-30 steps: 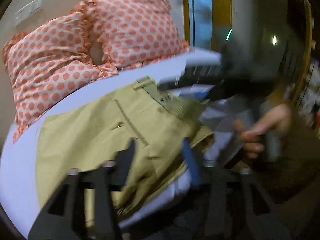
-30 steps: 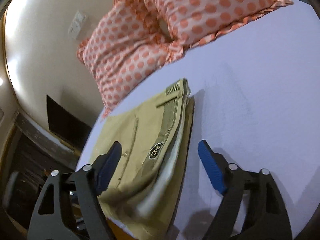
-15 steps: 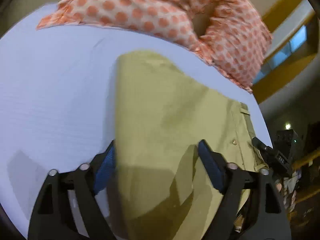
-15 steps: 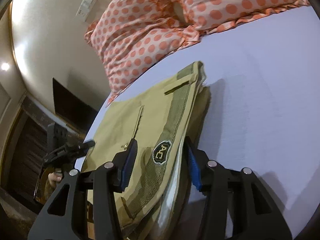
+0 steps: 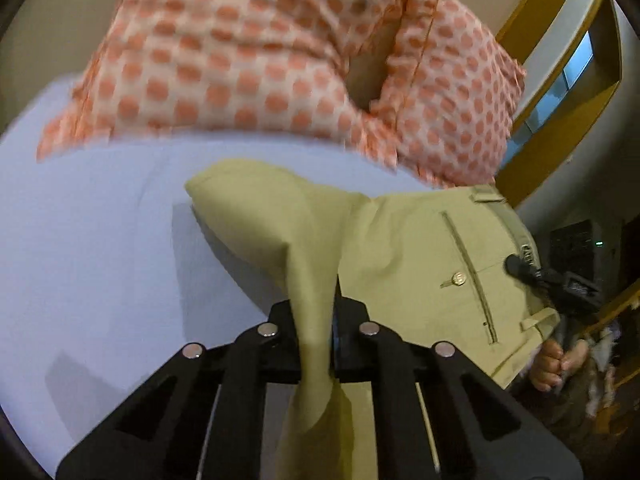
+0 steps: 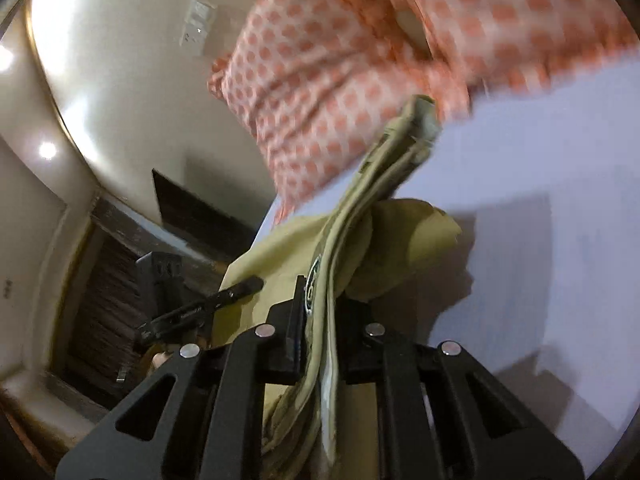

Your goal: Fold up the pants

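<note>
Khaki pants (image 5: 404, 248) lie folded near the head of a bed with a pale lavender sheet (image 5: 92, 248), just below two orange polka-dot pillows (image 5: 256, 52). The left gripper (image 5: 314, 320) has its fingers clamped narrow on a pinched ridge of the khaki cloth, which rises off the sheet toward the camera. The right gripper (image 6: 320, 312) is likewise closed tight on the stacked waistband edge (image 6: 400, 140), the layers lifted and standing on edge beside a round logo patch (image 6: 314, 270). A back pocket with a brass button (image 5: 459, 279) faces up near the bed's right edge. A wall switch plate (image 6: 198, 26) shows behind the pillows.
</note>
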Tool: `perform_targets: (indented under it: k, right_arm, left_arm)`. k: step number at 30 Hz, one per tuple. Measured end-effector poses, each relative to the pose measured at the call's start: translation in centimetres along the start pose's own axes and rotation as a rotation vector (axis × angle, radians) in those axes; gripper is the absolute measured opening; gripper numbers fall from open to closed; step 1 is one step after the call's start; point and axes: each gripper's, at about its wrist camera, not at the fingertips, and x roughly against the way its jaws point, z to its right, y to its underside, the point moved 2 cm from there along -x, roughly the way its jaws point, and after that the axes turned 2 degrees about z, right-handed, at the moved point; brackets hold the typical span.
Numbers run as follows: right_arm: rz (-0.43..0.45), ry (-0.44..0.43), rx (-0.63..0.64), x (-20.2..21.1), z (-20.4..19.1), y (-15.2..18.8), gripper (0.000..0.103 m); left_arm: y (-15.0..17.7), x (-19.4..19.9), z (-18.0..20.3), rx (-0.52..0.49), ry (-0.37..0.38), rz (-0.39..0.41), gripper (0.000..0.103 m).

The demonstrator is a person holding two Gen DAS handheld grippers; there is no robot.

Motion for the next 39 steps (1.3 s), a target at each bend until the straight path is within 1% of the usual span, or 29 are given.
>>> perform_targets:
  k: [1, 3, 4, 5, 6, 7, 8, 9, 10, 11, 12, 13, 14, 15, 16, 17, 19, 20, 21, 22, 23, 24, 27, 28, 30, 32, 36, 38, 39]
  right_arm:
    - [0.026, 0.037, 0.010, -0.2, 0.1, -1.5, 0.013]
    - [0.046, 0.113, 0.019, -0.9, 1.2, -3.0, 0.013]
    - [0.046, 0.206, 0.025, -1.7, 2.4, -3.5, 0.017]
    - [0.027, 0.298, 0.017, -2.5, 3.8, -3.6, 0.028]
    - [-0.010, 0.401, 0.002, -3.2, 5.1, -3.5, 0.035]
    - [-0.027, 0.486, -0.006, -3.2, 6.0, -3.4, 0.038]
    - [-0.011, 0.507, -0.013, -2.4, 6.6, -3.2, 0.040]
    - [0.017, 0.499, -0.014, -1.7, 6.6, -3.2, 0.042]
    - [0.085, 0.513, 0.003, -0.1, 5.9, -3.0, 0.045]
    - [0.124, 0.493, 0.027, 0.8, 5.1, -2.8, 0.046]
    - [0.137, 0.459, 0.040, 1.2, 4.3, -2.5, 0.047]
    - [0.136, 0.395, 0.057, 1.6, 3.1, -2.0, 0.053]
    - [0.124, 0.353, 0.071, 1.7, 2.1, -1.4, 0.062]
    - [0.101, 0.317, 0.093, 1.4, 1.0, -0.6, 0.067]
    - [0.081, 0.306, 0.107, 1.1, 0.4, -0.1, 0.075]
    - [0.051, 0.307, 0.118, 0.4, 0.1, 0.5, 0.083]
    - [-0.003, 0.347, 0.102, -0.8, 0.6, 1.3, 0.090]
    - [-0.025, 0.374, 0.075, -1.2, 1.5, 1.9, 0.091]
    - [-0.020, 0.366, 0.055, -1.7, 1.8, 2.1, 0.092]
    - [0.007, 0.341, 0.051, -1.4, 1.9, 2.3, 0.093]
    - [0.004, 0.339, 0.043, -1.2, 1.8, 2.3, 0.093]
    - [0.003, 0.365, 0.034, -0.7, 1.5, 2.5, 0.093]
    - [0.047, 0.461, 0.100, 1.4, -0.6, 3.7, 0.094]
    - [0.067, 0.497, 0.144, 2.3, -1.7, 4.7, 0.100]
    - [0.107, 0.593, 0.201, 3.2, -3.0, 6.4, 0.102]
    - [0.118, 0.685, 0.236, 3.5, -3.8, 9.2, 0.102]
    - [0.087, 0.687, 0.232, 1.8, -3.5, 11.9, 0.102]
    - [0.090, 0.715, 0.263, 0.9, -3.9, 12.8, 0.102]
    - [0.083, 0.741, 0.279, 0.2, -4.0, 13.0, 0.102]
  left_arm:
    - [-1.4, -1.0, 0.0, 0.006, -0.019, 0.014, 0.009]
    - [-2.8, -3.3, -0.4, 0.007, -0.080, 0.011, 0.010]
    - [-3.1, -4.4, -0.6, 0.014, -0.106, -0.007, 0.013]
    - [-3.1, -5.3, -1.1, 0.023, -0.144, -0.034, 0.020]
    - [-3.0, -5.9, -1.9, 0.039, -0.182, -0.062, 0.023]
    - [-2.9, -5.7, -2.4, 0.051, -0.177, -0.060, 0.026]
    - [-2.7, -5.1, -2.8, 0.061, -0.175, -0.046, 0.028]
    - [-2.5, -4.0, -3.2, 0.064, -0.199, -0.018, 0.027]
    - [-2.2, -2.7, -3.2, 0.059, -0.223, 0.020, 0.026]
    - [-1.7, -1.1, -3.0, 0.057, -0.225, 0.065, 0.029]
    - [-1.5, -0.4, -2.7, 0.056, -0.209, 0.081, 0.033]
    - [-1.0, 0.4, -1.9, 0.050, -0.163, 0.100, 0.041]
    - [-0.6, 0.7, -1.0, 0.037, -0.126, 0.103, 0.051]
    - [0.1, 0.6, 0.4, 0.013, -0.087, 0.097, 0.055]
    - [0.6, 0.2, 1.4, -0.007, -0.061, 0.084, 0.062]
    - [1.1, -0.7, 2.4, -0.026, -0.032, 0.052, 0.069]
    - [1.9, -3.2, 3.6, -0.038, -0.017, -0.030, 0.076]
    - [2.4, -4.8, 3.6, -0.042, -0.041, -0.076, 0.077]
    - [2.6, -5.8, 3.6, -0.045, -0.065, -0.100, 0.077]
    - [2.9, -6.5, 3.8, -0.066, -0.097, -0.098, 0.078]
    - [3.0, -6.4, 4.2, -0.097, -0.121, -0.082, 0.079]
    - [3.2, -6.2, 4.6, -0.112, -0.143, -0.085, 0.079]
    - [4.4, -3.5, 5.3, -0.138, -0.260, -0.064, 0.098]
    - [5.2, -2.2, 5.5, -0.151, -0.313, -0.047, 0.101]
    - [7.4, -0.2, 5.7, -0.168, -0.399, -0.020, 0.101]
    - [9.7, 0.8, 5.6, -0.147, -0.404, -0.032, 0.101]
    - [12.0, 0.2, 5.0, -0.125, -0.409, -0.075, 0.101]
    - [12.4, -0.5, 4.9, -0.129, -0.437, -0.093, 0.101]
    - [12.3, -0.8, 4.9, -0.125, -0.427, -0.086, 0.101]
